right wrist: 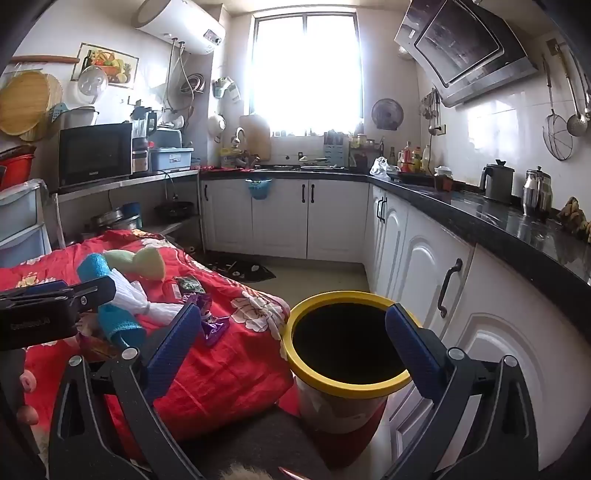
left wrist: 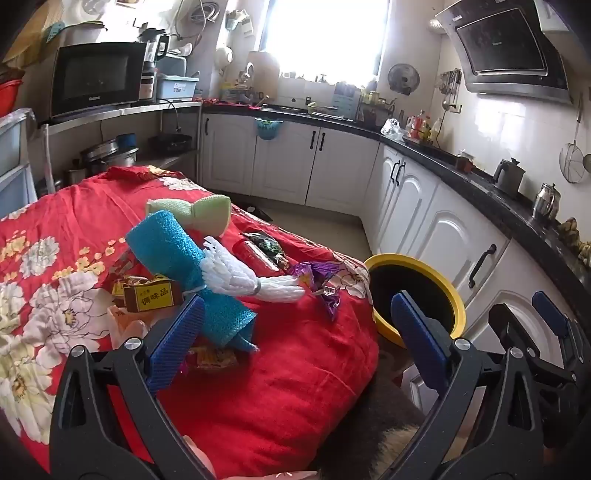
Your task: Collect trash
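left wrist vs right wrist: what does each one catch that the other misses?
Left wrist only: the small yellow box with printed characters, lying on the red cloth beside the blue foam roll.

Right wrist only: the bin's lower body under its yellow rim, the water heater high on the wall, and the fruit picture.

Both: the cloth, blue and green foam, white foam net, purple wrapper, bin rim, microwave, window. Both grippers open, left gripper, right gripper.

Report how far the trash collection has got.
Done: nothing visible; the yellow-rimmed bin looks dark inside, contents unclear. In hand: nothing; left gripper and right gripper are both open. Left: blue foam net, purple wrapper, yellow box on the red cloth.
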